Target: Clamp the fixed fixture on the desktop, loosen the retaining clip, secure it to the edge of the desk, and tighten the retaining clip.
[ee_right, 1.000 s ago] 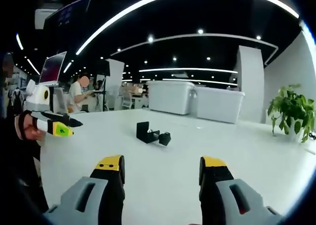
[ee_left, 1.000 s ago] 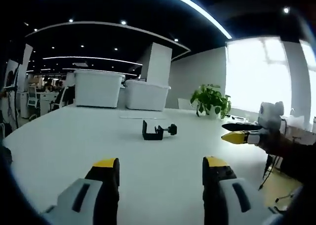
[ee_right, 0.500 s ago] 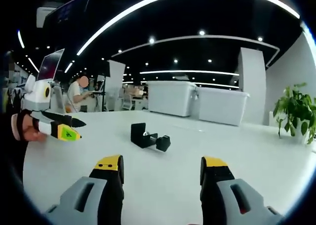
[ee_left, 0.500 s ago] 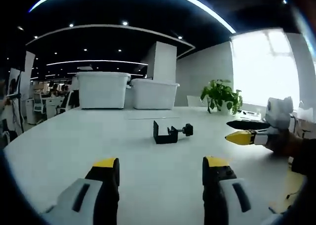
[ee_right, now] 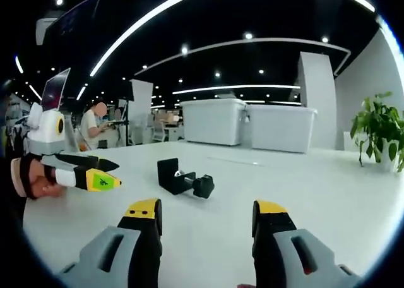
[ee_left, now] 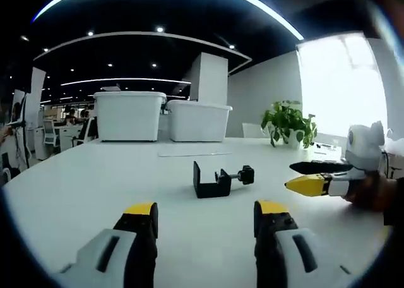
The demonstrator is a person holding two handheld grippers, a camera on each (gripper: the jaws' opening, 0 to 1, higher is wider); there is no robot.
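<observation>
I hold a hand-held gripper in each hand over a wide white tabletop (ee_left: 76, 187) in a dim open office.

In the left gripper view, my left hand-held gripper (ee_left: 205, 215) rises from the bottom edge, its two yellow-tipped jaws standing apart with nothing between them. Ahead of it, lying on the tabletop and apart from both jaws, is the black clamp fixture (ee_left: 218, 180): a C-shaped body with its screw and round knob pointing to the right in this view. My right hand-held gripper (ee_left: 310, 177) comes in from the right side, held in my hand (ee_left: 372, 190), its tips pointing towards the fixture but well clear of it.

In the right gripper view, my right hand-held gripper (ee_right: 205, 213) also has its jaws spread wide and empty. The same fixture (ee_right: 183, 179) lies on the tabletop (ee_right: 315, 193) ahead, slightly left of centre. My left hand-held gripper (ee_right: 95, 173) enters from the left.

Two large white storage bins (ee_left: 129, 115) stand at the far side of the tabletop, and a leafy green potted plant (ee_left: 289, 122) stands to their right.
</observation>
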